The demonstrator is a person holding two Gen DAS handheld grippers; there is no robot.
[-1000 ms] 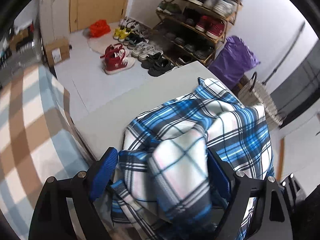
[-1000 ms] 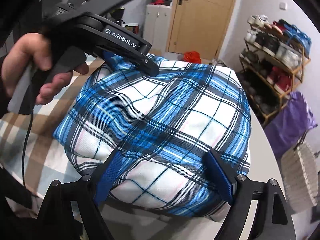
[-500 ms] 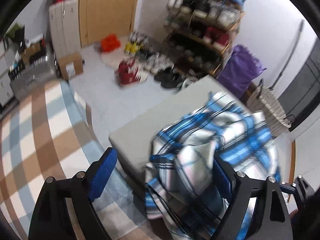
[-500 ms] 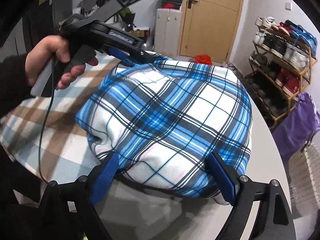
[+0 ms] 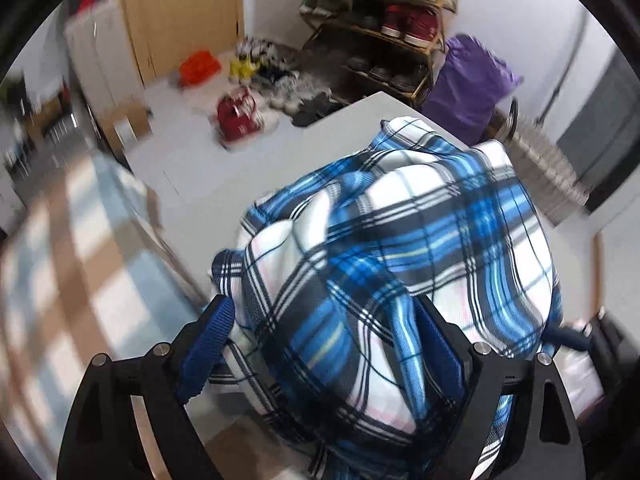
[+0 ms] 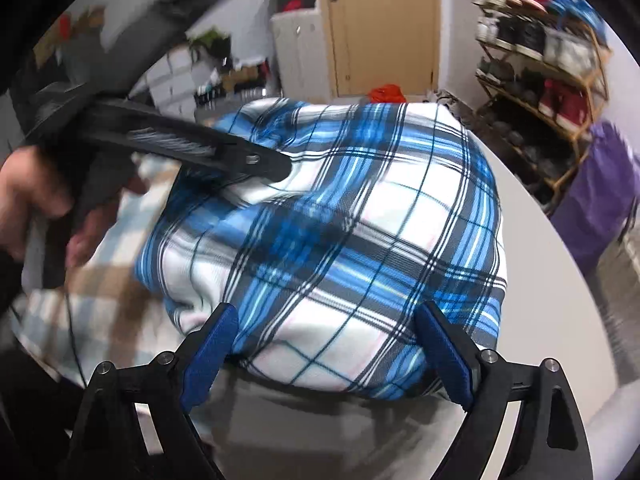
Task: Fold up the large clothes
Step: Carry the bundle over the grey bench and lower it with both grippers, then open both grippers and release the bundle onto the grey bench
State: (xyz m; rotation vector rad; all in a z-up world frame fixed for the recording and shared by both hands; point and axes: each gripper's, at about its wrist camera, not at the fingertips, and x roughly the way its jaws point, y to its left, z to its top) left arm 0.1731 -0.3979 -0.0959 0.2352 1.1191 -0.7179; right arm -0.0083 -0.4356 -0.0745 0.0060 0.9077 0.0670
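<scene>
A blue, white and black plaid garment (image 5: 420, 240) lies bunched in a thick bundle on the grey table (image 5: 280, 168). My left gripper (image 5: 320, 308) stands open astride the bundle's near end, and cloth spills over its right finger. My right gripper (image 6: 326, 310) is open too, its blue pads (image 6: 210, 344) flanking the near edge of the garment (image 6: 340, 220). In the right wrist view a hand holds the left gripper (image 6: 256, 168) at the bundle's far left side, one black finger lying on the cloth. The pictures are blurred by motion.
A brown, blue and white checked cover (image 5: 60, 260) lies left of the table. Beyond are a shoe rack (image 5: 380, 20), shoes on the floor (image 5: 240, 112), a purple bag (image 5: 472, 80), a wicker basket (image 5: 548, 168) and a wooden door (image 6: 384, 20). Bare table (image 6: 540, 320) shows to the right.
The left gripper drew back from the bundle half a second ago and has come in over it again. The right gripper stays astride the bundle, its view slightly tilted.
</scene>
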